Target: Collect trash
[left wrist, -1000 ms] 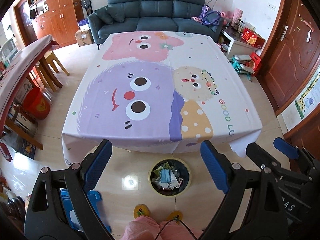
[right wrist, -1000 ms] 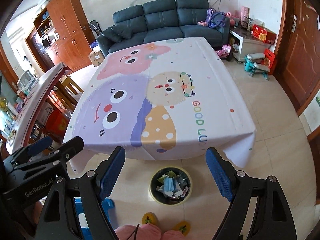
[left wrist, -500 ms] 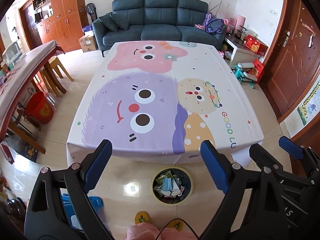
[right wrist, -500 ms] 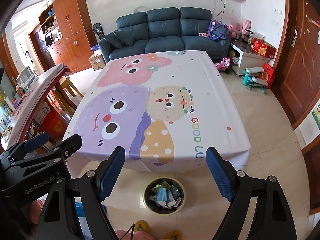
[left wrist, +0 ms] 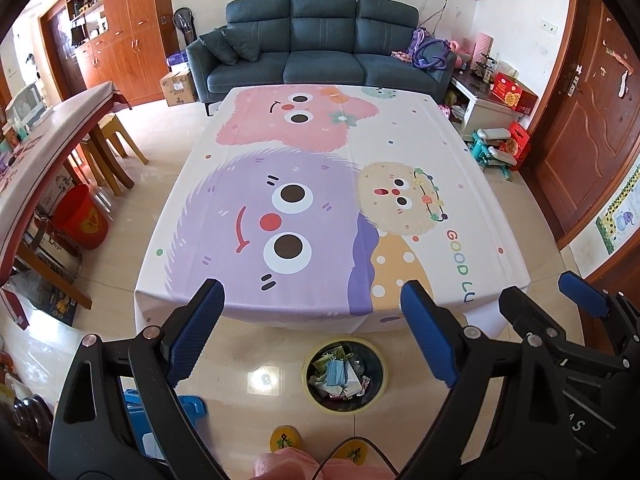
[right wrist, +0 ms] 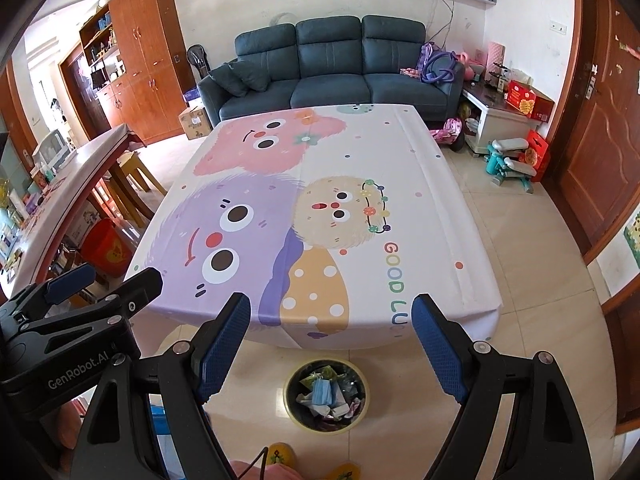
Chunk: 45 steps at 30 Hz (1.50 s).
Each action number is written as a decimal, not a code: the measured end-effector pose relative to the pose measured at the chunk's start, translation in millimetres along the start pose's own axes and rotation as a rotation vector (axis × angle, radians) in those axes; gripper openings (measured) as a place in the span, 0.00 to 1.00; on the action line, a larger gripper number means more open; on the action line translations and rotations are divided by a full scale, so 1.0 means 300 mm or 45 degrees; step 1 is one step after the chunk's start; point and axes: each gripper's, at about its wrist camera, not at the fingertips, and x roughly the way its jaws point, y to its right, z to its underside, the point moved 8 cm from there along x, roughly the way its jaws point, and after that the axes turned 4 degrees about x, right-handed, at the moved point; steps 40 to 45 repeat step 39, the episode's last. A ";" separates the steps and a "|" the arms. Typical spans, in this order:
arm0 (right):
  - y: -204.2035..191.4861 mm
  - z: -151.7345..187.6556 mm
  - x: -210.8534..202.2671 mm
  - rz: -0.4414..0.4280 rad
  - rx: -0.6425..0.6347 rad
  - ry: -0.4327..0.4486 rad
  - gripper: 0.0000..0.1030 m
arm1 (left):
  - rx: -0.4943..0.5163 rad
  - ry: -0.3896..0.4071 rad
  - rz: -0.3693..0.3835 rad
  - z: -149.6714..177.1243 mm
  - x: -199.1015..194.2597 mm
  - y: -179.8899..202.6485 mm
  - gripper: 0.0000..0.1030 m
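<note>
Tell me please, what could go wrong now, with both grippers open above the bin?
1. The trash bin looks nearly full, so added trash might spill onto the floor.
2. The left gripper and right gripper are close side by side and could knock together.
3. A dangling cable could snag.

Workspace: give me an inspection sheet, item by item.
Surface: table with cartoon tablecloth, nothing on it.
Job's things: trash bin on the floor at the near table edge, holding crumpled trash.
Clutter: blue stool on the floor at lower left.
Grippers: left gripper open, empty; right gripper open, empty.
Cables: thin black cable by the slippers.
Surroundings: sofa, red bucket, wooden door.
</note>
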 end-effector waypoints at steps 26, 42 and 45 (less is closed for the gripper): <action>-0.016 -0.011 0.010 -0.003 -0.013 0.006 0.82 | -0.009 0.001 -0.004 -0.016 -0.002 -0.018 0.85; -0.029 -0.010 0.016 -0.001 -0.011 0.005 0.82 | -0.007 -0.001 -0.004 -0.019 -0.002 -0.027 0.85; -0.029 -0.010 0.016 -0.001 -0.011 0.005 0.82 | -0.007 -0.001 -0.004 -0.019 -0.002 -0.027 0.85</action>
